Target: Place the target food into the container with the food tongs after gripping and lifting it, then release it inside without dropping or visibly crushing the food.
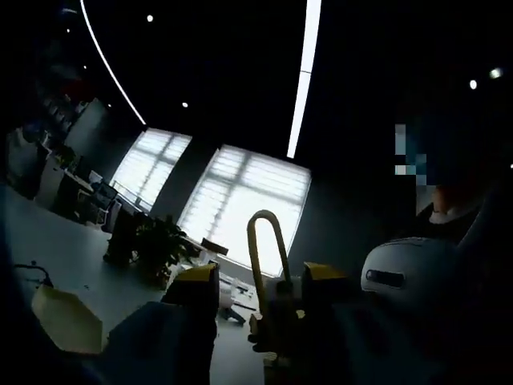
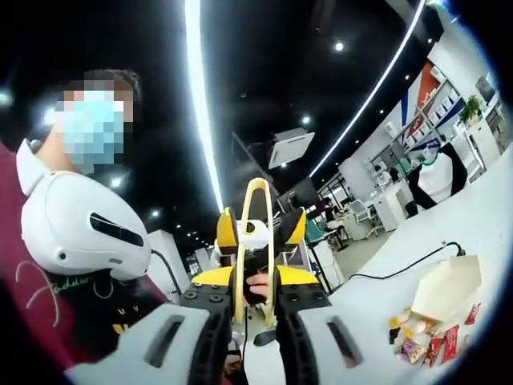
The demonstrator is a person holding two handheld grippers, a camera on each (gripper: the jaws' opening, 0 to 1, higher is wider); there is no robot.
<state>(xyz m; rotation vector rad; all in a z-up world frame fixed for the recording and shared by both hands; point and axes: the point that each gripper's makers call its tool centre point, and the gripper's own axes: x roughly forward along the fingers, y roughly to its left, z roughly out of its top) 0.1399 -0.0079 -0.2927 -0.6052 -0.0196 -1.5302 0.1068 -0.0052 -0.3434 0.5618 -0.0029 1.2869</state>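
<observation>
The yellow food tongs (image 2: 256,233) stand upright with their looped end up. My right gripper (image 2: 255,282) is shut on their two arms. A hand (image 2: 258,285) shows between the arms, just past the jaws. Behind the tongs is my left gripper (image 2: 260,231), its yellow-tipped jaws facing this way. In the left gripper view the tongs (image 1: 264,241) rise between the jaws of my left gripper (image 1: 258,279), which stands open and does not touch them; a hand (image 1: 263,337) is below. Wrapped snack packets (image 2: 421,343) lie beside a beige paper container (image 2: 445,293), also seen as the container (image 1: 68,321).
A person with a white headset-like device (image 2: 80,228) on the chest stands close behind the grippers. A black cable (image 2: 401,271) runs over the white table (image 2: 481,216). A potted plant (image 1: 160,249) and desks stand further back. Both views point up at a dark ceiling.
</observation>
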